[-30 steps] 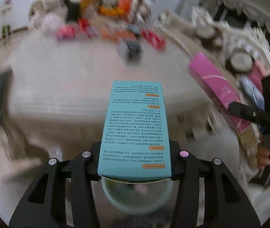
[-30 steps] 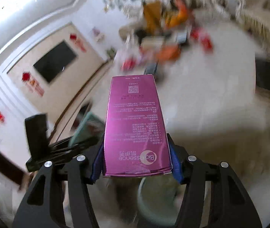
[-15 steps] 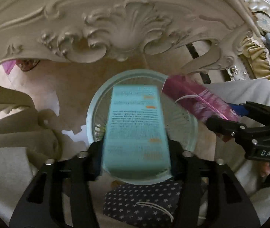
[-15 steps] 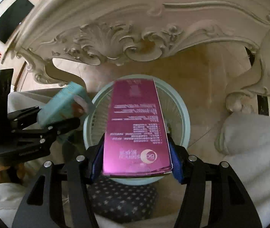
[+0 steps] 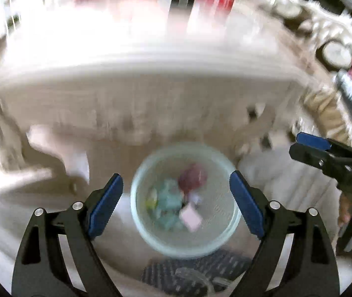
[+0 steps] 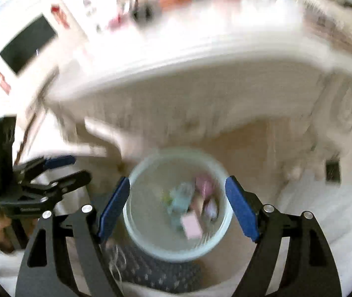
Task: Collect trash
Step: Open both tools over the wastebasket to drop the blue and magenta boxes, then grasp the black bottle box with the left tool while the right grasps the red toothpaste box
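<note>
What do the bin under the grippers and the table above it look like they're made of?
Bin: probably plastic, pale mint with a smooth rim; blur hides any wall texture. Table: probably painted wood, cream with a stepped moulded edge; blur leaves the finish uncertain.

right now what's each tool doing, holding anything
left tool: open, empty, jaws have just been opening over the waste basket.
right tool: open, empty, jaws have just been opening.
</note>
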A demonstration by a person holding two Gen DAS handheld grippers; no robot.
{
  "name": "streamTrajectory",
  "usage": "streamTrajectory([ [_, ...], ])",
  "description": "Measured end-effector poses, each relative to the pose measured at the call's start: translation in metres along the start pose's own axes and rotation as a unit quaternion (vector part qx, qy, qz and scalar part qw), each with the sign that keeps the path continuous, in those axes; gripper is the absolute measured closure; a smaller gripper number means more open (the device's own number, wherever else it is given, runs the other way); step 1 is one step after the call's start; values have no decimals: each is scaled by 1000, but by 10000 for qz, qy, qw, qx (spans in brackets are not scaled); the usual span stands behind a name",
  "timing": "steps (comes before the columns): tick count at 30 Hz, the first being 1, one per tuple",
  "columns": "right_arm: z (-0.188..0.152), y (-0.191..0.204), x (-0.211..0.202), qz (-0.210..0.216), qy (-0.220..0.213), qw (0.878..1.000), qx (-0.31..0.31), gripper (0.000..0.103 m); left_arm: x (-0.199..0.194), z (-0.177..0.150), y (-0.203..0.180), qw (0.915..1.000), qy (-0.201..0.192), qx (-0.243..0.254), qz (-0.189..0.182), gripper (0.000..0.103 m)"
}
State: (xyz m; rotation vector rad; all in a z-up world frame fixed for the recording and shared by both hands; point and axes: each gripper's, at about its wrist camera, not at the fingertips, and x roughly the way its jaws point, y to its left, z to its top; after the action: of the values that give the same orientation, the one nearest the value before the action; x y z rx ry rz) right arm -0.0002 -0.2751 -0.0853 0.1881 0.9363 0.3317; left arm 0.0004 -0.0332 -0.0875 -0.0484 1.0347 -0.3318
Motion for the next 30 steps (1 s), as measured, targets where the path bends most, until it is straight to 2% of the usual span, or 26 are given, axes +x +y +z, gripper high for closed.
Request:
streamTrajectory([
  [2,31,-5,-19,-155,-494,9986,-90,27,-20,34,-8,9982,-582,123,107,17],
  [5,87,-7,-35,-409,-1125,9923,-330,27,-25,85,-18,9932,-1092,211,354,17],
  [8,141,-11,-28,-747,-1533,9838,-549,26,-8,136,-21,9887,-1313,28,728,17],
  [10,176,-17,-12,-915,-1638,9805,-588,23,4,162,-18,9871,-1381,-192,791,17],
  [12,204,-25,11,-1105,-1588,9789,-658,23,22,188,-12,9858,-1366,-551,803,17],
  [14,236,-35,39,-1292,-1496,9784,-604,23,38,204,-11,9867,-1236,-702,787,17],
  [17,263,-50,69,-1318,-1271,9821,-440,23,59,213,-13,9871,-1115,-773,851,17],
  [19,272,-53,81,-1366,-1108,9835,-427,23,71,220,-14,9870,-1033,-769,956,17],
  [24,286,-49,117,-1953,-806,9745,-750,23,89,233,-16,9866,-860,-820,1120,17],
  [28,291,-54,131,-2095,-661,9727,-746,23,97,235,-15,9845,-680,-730,1443,17],
  [30,295,-55,138,-2051,-555,9746,-706,24,98,235,-12,9840,-707,-786,1436,17],
])
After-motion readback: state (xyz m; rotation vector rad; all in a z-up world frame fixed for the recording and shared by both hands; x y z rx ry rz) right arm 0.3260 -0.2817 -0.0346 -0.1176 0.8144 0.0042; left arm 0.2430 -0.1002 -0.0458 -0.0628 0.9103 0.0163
